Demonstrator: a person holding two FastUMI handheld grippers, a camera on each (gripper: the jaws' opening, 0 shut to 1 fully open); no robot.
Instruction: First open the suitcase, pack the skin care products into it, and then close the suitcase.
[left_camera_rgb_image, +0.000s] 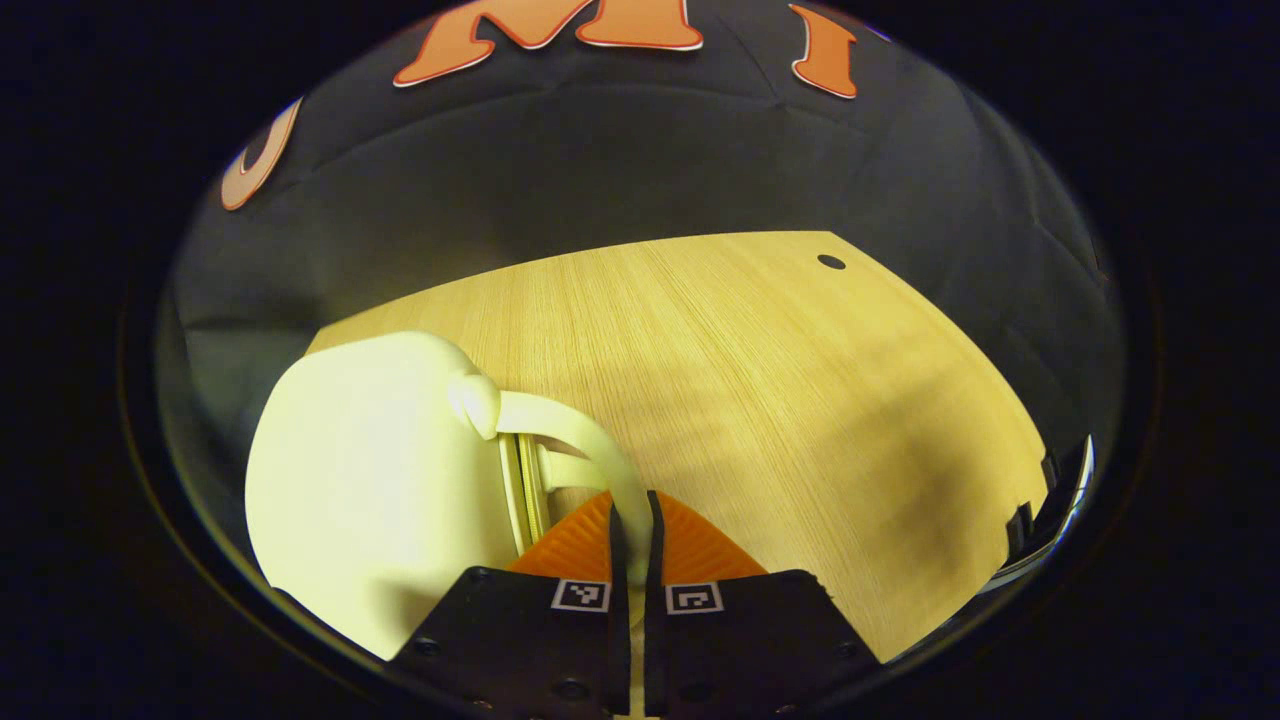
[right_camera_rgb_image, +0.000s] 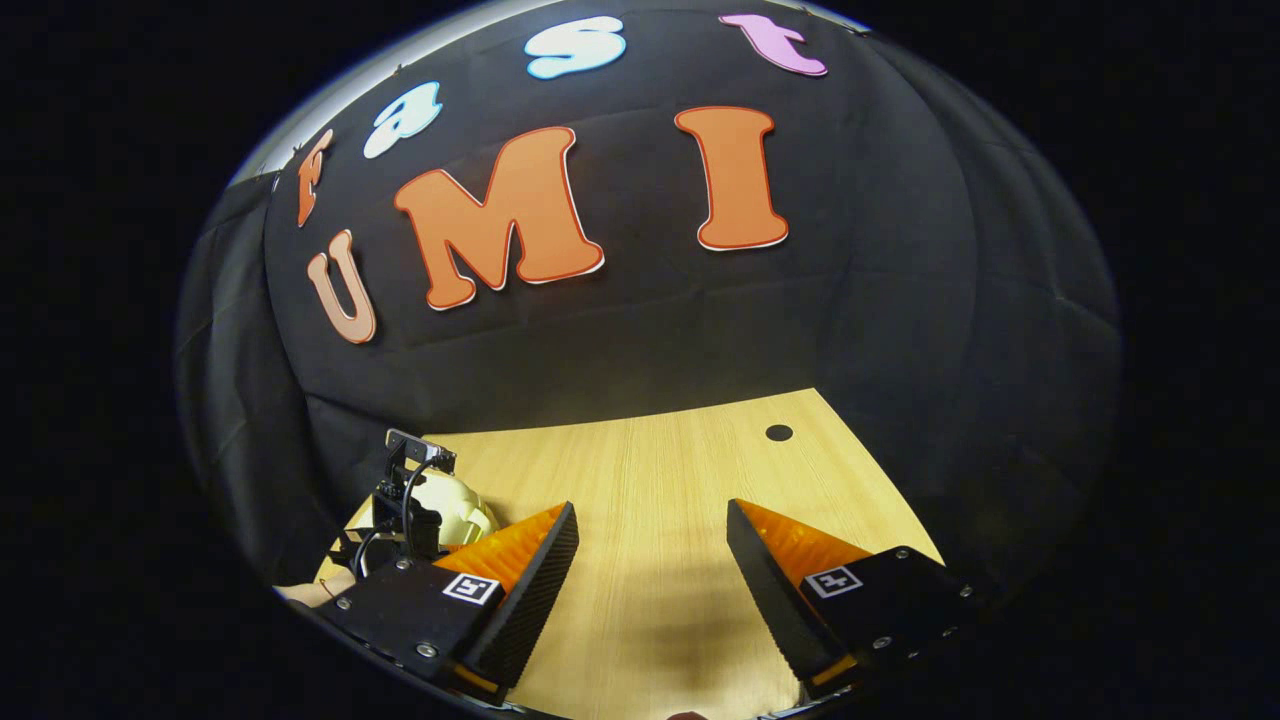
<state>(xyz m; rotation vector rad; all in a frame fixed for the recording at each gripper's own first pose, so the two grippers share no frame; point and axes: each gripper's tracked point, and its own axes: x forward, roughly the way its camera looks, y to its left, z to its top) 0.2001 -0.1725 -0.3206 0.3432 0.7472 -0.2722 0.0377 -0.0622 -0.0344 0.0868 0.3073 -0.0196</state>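
suitcase (left_camera_rgb_image: 370, 490) upright, handle (left_camera_rgb_image: 590, 450) toward camera | left gripper (left_camera_rgb_image: 632, 560) fingers pinch handle | right gripper (right_camera_rgb_image: 650, 580) fingers wide

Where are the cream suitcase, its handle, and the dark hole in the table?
suitcase (left_camera_rgb_image: 370, 480), left gripper view, on its smooth cream shell.
handle (left_camera_rgb_image: 590, 440), left gripper view, on the curved bar above the pinching fingers.
hole in the table (right_camera_rgb_image: 779, 433), right gripper view, on the dark spot's centre.
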